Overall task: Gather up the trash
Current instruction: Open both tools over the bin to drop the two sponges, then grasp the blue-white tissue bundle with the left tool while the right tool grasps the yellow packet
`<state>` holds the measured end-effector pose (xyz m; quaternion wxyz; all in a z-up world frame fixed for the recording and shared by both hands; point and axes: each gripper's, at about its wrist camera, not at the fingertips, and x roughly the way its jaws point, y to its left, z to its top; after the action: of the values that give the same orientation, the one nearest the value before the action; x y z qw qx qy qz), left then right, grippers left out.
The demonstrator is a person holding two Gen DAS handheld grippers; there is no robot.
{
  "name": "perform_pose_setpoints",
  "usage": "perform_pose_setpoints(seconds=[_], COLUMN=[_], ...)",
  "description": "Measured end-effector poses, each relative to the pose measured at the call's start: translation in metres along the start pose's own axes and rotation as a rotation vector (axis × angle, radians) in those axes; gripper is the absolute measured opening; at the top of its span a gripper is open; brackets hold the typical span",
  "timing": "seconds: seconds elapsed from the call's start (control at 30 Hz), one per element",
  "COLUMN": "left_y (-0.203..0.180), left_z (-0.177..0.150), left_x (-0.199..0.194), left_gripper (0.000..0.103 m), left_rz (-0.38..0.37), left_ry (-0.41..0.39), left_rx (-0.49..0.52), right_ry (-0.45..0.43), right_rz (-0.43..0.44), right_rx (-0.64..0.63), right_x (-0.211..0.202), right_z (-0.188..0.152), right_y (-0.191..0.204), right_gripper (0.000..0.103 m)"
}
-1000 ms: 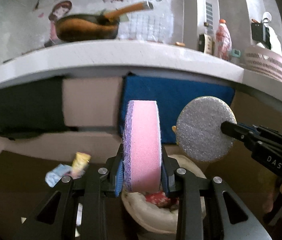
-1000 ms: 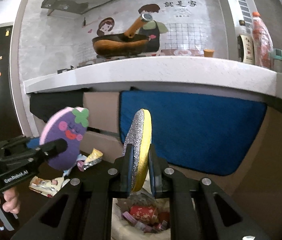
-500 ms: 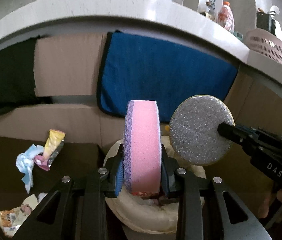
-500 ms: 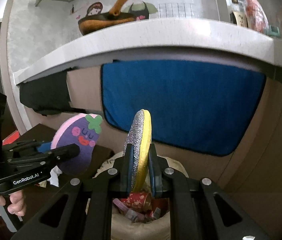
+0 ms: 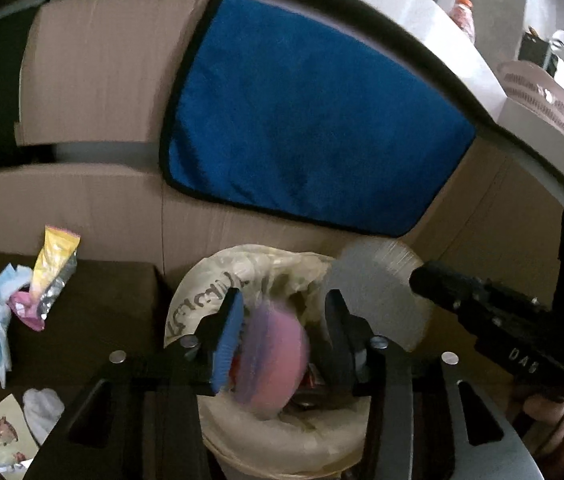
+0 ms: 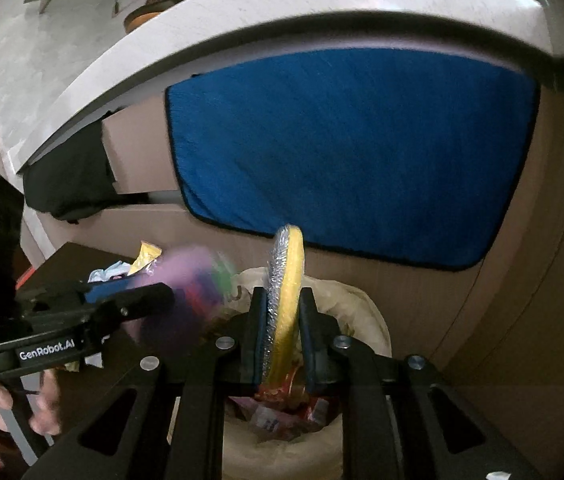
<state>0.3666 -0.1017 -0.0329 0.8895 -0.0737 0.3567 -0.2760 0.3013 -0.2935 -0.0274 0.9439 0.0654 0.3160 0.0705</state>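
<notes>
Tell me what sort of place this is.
Probably a home kitchen: a pale countertop with a pan on it, a pink basket by a bottle, and a lined trash bin on the floor below.

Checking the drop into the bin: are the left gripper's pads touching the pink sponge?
Apart. In the left wrist view the opening left gripper has daylight on both sides of the blurred pink sponge, which sits over the lined trash bin.

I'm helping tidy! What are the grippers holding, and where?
Nothing gripped: both jaws are opening. The pink sponge slips from the left gripper; round scrubber stands loose in right gripper.
</notes>
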Motion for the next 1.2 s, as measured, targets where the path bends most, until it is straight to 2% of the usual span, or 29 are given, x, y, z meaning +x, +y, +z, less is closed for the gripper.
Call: perform_pose_setpoints(seconds=[0.03, 0.1, 0.23, 0.53, 0.67, 0.77, 0.87, 0.93, 1.0, 1.1, 1.2], left_y=[0.003, 0.012, 0.029, 0.118, 0.17, 0.203, 0.219, 0.22, 0.21, 0.195, 0.191], left_z=[0.001, 0.003, 0.003, -0.018, -0.031, -0.048, -0.066, -0.07, -0.068, -0.051, -0.03], left_x=[-0.001, -0.01, -0.035, -0.114, -0.149, -0.156, -0.156, -0.155, -0.151, -0.137, -0.117], left_gripper=[0.047, 0.048, 0.049, 0.048, 0.048, 0.048, 0.048, 0.048, 0.048, 0.048, 0.048], left_rz=[-0.006, -0.008, 0.072, 0.185, 0.216, 0.197, 0.208, 0.199, 0.229, 0.265, 0.276], left_ry=[0.002, -0.007, -0.041, -0.082, -0.089, -0.025, 0.034, 0.037, 0.045, 0.022, -0.011], left_rx=[-0.012, -0.032, -0.009, -0.112, -0.237, -0.33, -0.375, -0.362, -0.297, -0.196, -0.171], right_ry=[0.007, 0.022, 0.038, 0.057, 0.059, 0.065, 0.092, 0.105, 0.109, 0.113, 0.112], right_rz=[-0.002, -0.008, -0.007, 0.051, 0.092, 0.132, 0.17, 0.194, 0.207, 0.216, 0.225], right_rx=[0.007, 0.018, 0.028, 0.033, 0.017, 0.011, -0.001, -0.012, -0.035, -0.045, -0.034], right_x=[0.001, 0.005, 0.007, 0.014, 0.017, 0.022, 0.03, 0.034, 0.036, 0.038, 0.041], right_z=[-0.001, -0.005, -0.01, -0.014, -0.017, -0.02, -0.023, -0.026, -0.029, -0.031, -0.031], right_y=[-0.001, -0.003, -0.003, 0.014, 0.032, 0.046, 0.063, 0.073, 0.084, 0.096, 0.105], right_gripper=[0.027, 0.027, 0.028, 0.029, 0.032, 0.034, 0.034, 0.034, 0.034, 0.034, 0.034])
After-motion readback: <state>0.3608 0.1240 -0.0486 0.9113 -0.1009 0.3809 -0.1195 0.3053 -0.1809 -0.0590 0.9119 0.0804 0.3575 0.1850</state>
